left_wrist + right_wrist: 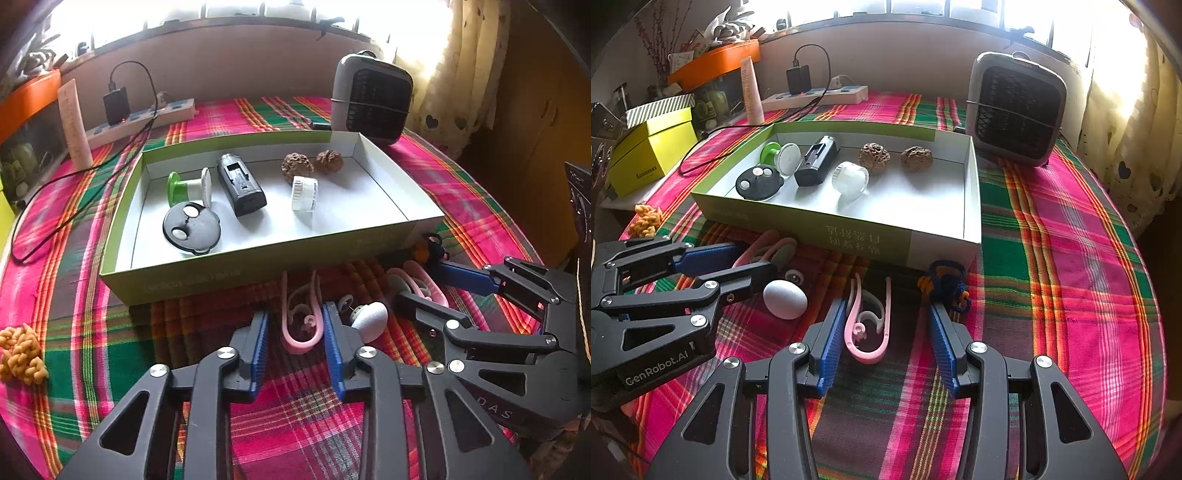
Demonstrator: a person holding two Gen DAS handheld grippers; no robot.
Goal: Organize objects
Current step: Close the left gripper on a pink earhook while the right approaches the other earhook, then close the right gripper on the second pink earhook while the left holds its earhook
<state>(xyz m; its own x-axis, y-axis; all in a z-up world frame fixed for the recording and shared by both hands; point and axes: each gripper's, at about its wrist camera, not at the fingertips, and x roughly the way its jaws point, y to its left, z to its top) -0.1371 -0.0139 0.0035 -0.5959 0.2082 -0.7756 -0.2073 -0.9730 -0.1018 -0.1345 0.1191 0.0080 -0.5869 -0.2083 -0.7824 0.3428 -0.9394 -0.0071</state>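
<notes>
A shallow green box [207, 278] [798, 225] on the plaid cloth holds a green spool [179, 186], a black round disc [192, 229], a black battery block [242, 188], a white cap [304, 192] and two walnuts [297, 166]. In front of the box lie two pink ear hooks, one [299, 321] between my left gripper's fingers and one [868, 325] between my right gripper's fingers, plus a white egg-shaped piece [371, 319] [785, 299] and a blue-orange knot [947, 282]. My left gripper [295, 325] [753, 264] is open. My right gripper [886, 321] [413, 280] is open.
A grey fan heater [371, 98] [1015, 109] stands behind the box. A power strip [140, 120] with charger and cable lies at the back left, next to a white tube [74, 123]. A yellow knitted piece [22, 354] lies at the left. A yellow box [650, 151] stands beside the table.
</notes>
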